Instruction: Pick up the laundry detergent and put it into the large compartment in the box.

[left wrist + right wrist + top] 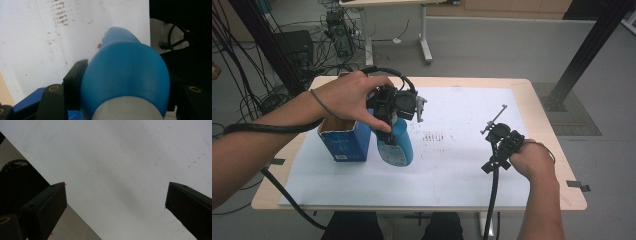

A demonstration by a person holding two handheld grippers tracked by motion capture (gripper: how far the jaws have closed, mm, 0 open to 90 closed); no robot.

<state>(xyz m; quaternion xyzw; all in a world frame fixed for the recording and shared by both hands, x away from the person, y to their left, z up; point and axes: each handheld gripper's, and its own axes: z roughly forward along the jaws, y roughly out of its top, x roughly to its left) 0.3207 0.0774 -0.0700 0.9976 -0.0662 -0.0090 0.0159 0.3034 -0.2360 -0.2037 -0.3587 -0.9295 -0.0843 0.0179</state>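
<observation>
A blue plastic bottle (396,146) with a pale band near its neck hangs upright just above the white sheet (452,170). My left gripper (387,122) is shut on its upper part, and a hand wraps the gripper from above. In the left gripper view the bottle (125,72) bulges between the two black jaws, which press on its sides. A blue carton (339,142) with an open top stands directly left of the bottle. My right gripper (501,147) rests low at the table's right side. In the right gripper view my right gripper (116,205) is open over bare sheet.
The white sheet covers most of the wooden table (532,90). A patch of small dark marks (434,136) lies on the sheet right of the bottle. Cables trail from both grippers over the table's near edge. Desks and cable clutter stand on the floor beyond.
</observation>
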